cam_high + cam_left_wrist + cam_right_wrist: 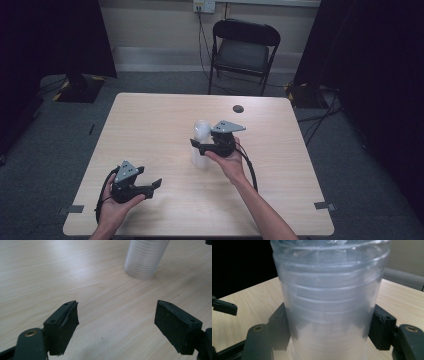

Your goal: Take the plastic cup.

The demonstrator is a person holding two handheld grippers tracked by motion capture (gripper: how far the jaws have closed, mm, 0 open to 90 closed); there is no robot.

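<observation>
the surface (150,120) carries a stack of clear plastic cups (201,142) near its middle, a little toward the right edge. the stack is tall and thin-walled, so too hard a squeeze could crush it, or a tilted lift could topple it or separate the cups. the right tool (196,144) is closed on the stack's sides. the left tool (157,184), near the front left corner, stands wide open and holds nothing.

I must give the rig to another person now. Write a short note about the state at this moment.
Right gripper: jaws closed on the stack of clear plastic cups, pads on both sides.
Left gripper: open, holds nothing, near the table's front left.
Stack stands upright on the wooden table, near the middle.
Done: stack gripped.
Left: no cup looks separated yet; probably pull cups off with the left gripper.
</observation>
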